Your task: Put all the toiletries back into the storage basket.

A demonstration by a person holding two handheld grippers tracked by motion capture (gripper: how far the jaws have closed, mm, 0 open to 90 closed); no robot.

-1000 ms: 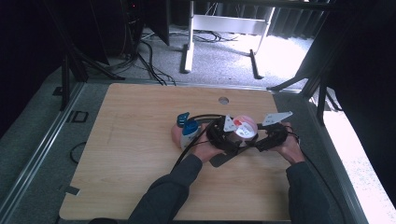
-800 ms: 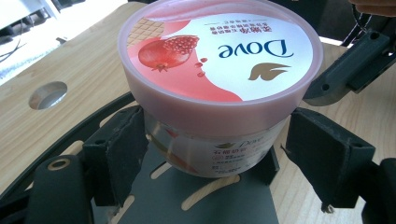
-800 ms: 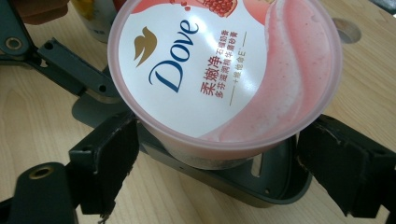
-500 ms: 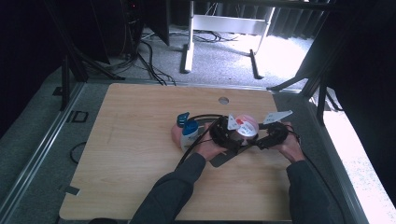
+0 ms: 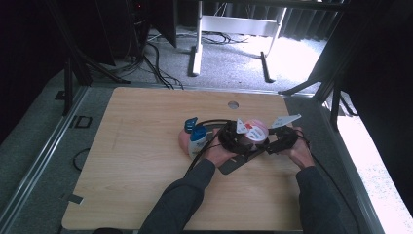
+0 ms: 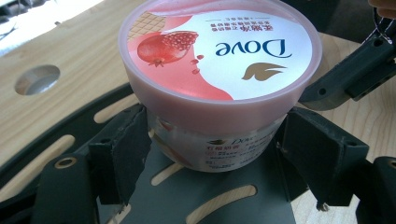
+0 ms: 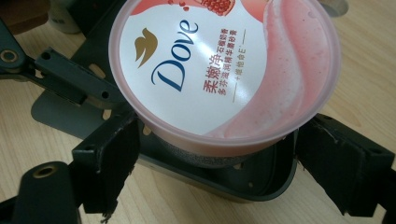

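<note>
A Dove jar (image 6: 219, 60) with a pink lid stands on a dark slotted plate (image 6: 205, 196). My left gripper (image 6: 219, 156) is shut on the jar's body below the lid, a black pad (image 6: 123, 149) pressing on each side. From the opposite side my right gripper (image 7: 217, 163) straddles the same jar (image 7: 224, 65); its jaws stand open with gaps to the jar's body. In the high view the jar (image 5: 254, 130) sits right of the table's centre, with the left gripper (image 5: 233, 137) and the right gripper (image 5: 278, 141) on either side of it.
A white bottle with a blue cap (image 5: 197, 138) and a pink item (image 5: 183, 141) lie just left of the hands. The dark plate (image 5: 233, 165) juts toward the person. A round hole (image 5: 233, 105) pierces the wooden table (image 5: 136, 161) behind the jar.
Almost nothing has moved; both hands and grippers stay around the jar, with the right gripper shifted very slightly toward it.
</note>
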